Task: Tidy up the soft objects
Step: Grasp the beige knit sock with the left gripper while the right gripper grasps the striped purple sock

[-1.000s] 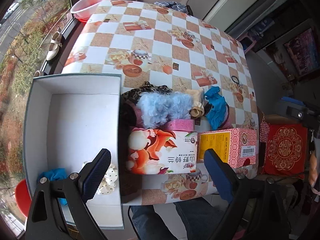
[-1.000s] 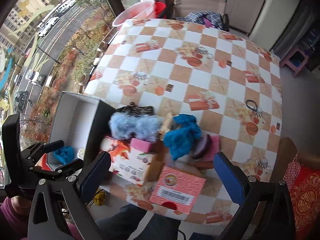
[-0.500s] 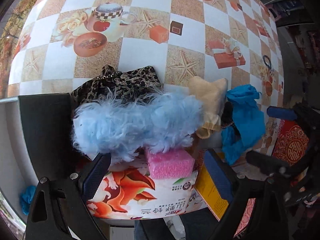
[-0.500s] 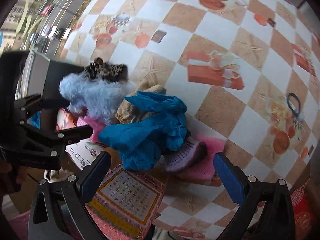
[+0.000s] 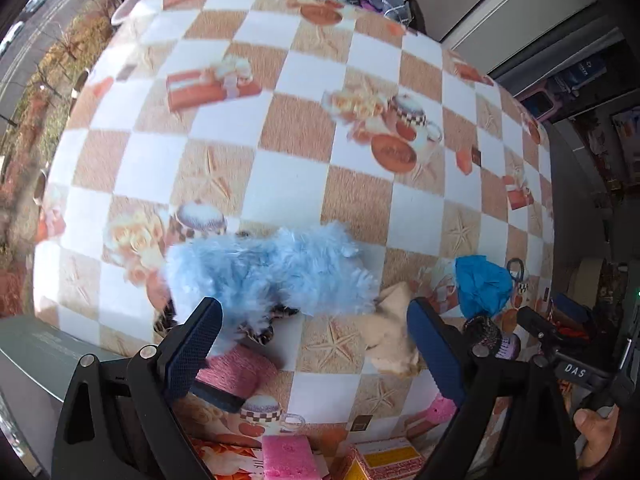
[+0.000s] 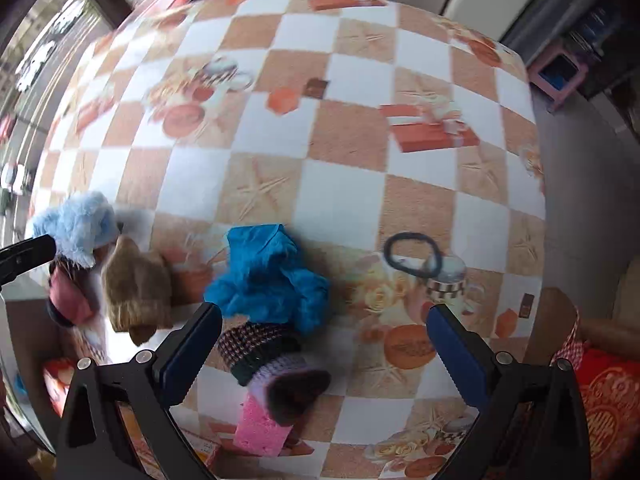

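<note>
While both spread wide | left gripper (image 5: pixel 312 344), right gripper (image 6: pixel 324 346) | hold nothing

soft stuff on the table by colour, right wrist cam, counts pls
Blue: 2, fluffy light-blue piece, crumpled blue cloth
Pink: 2, sponge, rolled pink piece
Tan: 1, tan cloth
Dark/purple: 1, knit piece
Black: 1, hair tie
Total: 7

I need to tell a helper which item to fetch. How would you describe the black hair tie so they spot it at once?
On the checkered tablecloth, look right of the crumpled blue cloth. The black hair tie lies flat there beside a printed teacup: a thin, empty loop, unlike the bulky fabric pieces nearby.
</note>
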`<action>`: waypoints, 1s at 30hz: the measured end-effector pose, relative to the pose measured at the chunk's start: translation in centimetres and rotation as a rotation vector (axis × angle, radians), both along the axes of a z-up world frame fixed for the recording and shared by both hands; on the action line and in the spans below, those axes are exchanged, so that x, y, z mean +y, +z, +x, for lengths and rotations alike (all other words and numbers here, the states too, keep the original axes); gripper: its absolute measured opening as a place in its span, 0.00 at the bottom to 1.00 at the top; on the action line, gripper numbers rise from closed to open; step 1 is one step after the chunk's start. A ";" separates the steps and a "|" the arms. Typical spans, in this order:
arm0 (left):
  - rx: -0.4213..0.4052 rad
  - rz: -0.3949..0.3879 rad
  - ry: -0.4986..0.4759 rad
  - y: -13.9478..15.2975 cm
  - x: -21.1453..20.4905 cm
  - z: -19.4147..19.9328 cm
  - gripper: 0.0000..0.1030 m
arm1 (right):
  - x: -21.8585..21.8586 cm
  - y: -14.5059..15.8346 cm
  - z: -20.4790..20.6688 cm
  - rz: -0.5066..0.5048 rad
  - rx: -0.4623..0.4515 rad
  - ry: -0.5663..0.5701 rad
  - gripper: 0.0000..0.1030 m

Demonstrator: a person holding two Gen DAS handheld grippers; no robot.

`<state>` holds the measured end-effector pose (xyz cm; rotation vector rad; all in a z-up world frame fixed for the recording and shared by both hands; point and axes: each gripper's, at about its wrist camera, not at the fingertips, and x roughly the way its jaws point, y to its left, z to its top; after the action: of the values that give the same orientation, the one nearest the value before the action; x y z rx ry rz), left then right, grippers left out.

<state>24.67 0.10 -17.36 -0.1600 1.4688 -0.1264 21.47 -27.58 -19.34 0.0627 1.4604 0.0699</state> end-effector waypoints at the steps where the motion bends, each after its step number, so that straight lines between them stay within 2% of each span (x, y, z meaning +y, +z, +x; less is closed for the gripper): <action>1: -0.019 0.021 -0.014 0.8 -0.1 -0.1 0.92 | -1.4 0.2 -0.3 0.025 0.005 -0.039 1.00; 5: 0.019 0.033 -0.098 1.1 -1.4 -1.0 0.92 | -3.3 -0.2 -1.2 0.117 0.048 -0.106 1.00; 8: 0.092 0.043 -0.192 -1.3 -4.7 -1.3 0.93 | -2.7 -1.1 -2.4 0.164 0.077 -0.069 1.00; 11: 0.147 0.052 -0.253 -3.7 -8.1 -1.9 0.93 | -1.2 -2.7 -2.8 0.161 0.104 -0.012 1.00; 17: 0.214 0.074 -0.256 -7.6 -11.7 -1.4 0.92 | 0.3 -5.3 -2.4 0.196 0.126 -0.023 1.00; 19: 0.219 0.111 -0.247 -8.5 -12.1 -1.0 0.91 | 0.4 -6.2 -2.0 0.190 0.134 -0.038 1.00; 21: 0.249 0.117 -0.231 -9.5 -12.2 -0.8 0.90 | 0.1 -6.9 -1.9 0.213 0.142 -0.060 1.00; 23: 0.266 0.130 -0.217 -10.3 -12.2 -0.7 0.84 | 0.1 -7.5 -2.1 0.212 0.156 -0.058 0.92; 24: 0.278 0.129 -0.216 -10.6 -12.3 -0.8 0.72 | 0.4 -7.3 -2.2 0.189 0.146 -0.040 0.85; 25: 0.265 0.148 -0.222 -10.6 -12.5 -0.8 0.68 | 0.6 -7.1 -2.3 0.179 0.137 -0.017 0.72; 26: 0.245 0.163 -0.244 -10.3 -12.9 -0.9 0.63 | 0.7 -6.7 -2.5 0.182 0.129 -0.001 0.67; 27: 0.230 0.176 -0.275 -10.1 -13.4 -1.0 0.48 | 0.6 -6.6 -2.5 0.190 0.128 0.001 0.66; 28: 0.220 0.172 -0.302 -9.8 -13.8 -1.1 0.28 | 0.3 -6.4 -2.6 0.207 0.129 -0.009 0.62; 30: 0.218 0.120 -0.300 -9.3 -13.9 -1.2 0.25 | -0.6 -5.9 -2.8 0.233 0.118 -0.039 0.61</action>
<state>23.43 -13.85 -26.67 0.1500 1.7065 -0.2700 18.70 -28.17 -25.19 0.2892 1.5634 0.2070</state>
